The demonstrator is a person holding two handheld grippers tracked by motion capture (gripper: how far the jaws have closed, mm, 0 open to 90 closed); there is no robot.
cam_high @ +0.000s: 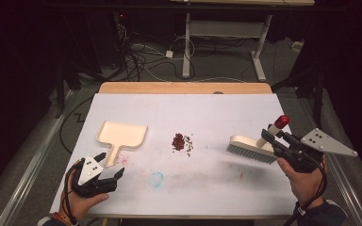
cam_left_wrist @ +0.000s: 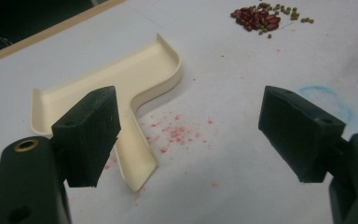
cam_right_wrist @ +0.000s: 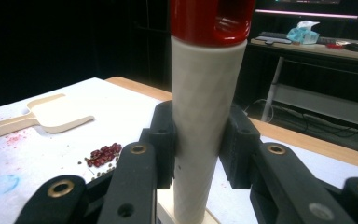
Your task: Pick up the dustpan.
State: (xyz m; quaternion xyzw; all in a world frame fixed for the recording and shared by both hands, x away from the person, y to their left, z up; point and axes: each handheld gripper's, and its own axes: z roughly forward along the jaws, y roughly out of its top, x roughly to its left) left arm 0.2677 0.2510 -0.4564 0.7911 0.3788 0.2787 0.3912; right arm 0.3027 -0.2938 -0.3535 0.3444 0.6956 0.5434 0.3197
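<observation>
Sweep staged: brush gripped, dustpan awaiting pickup.
Right gripper jaws clamp the brush handle for sweeping; left gripper jaws apart beside the dustpan handle, left of the beans.

dim dark surroundings, evenly lit white table, soft grainy close-ups, slight blur
</observation>
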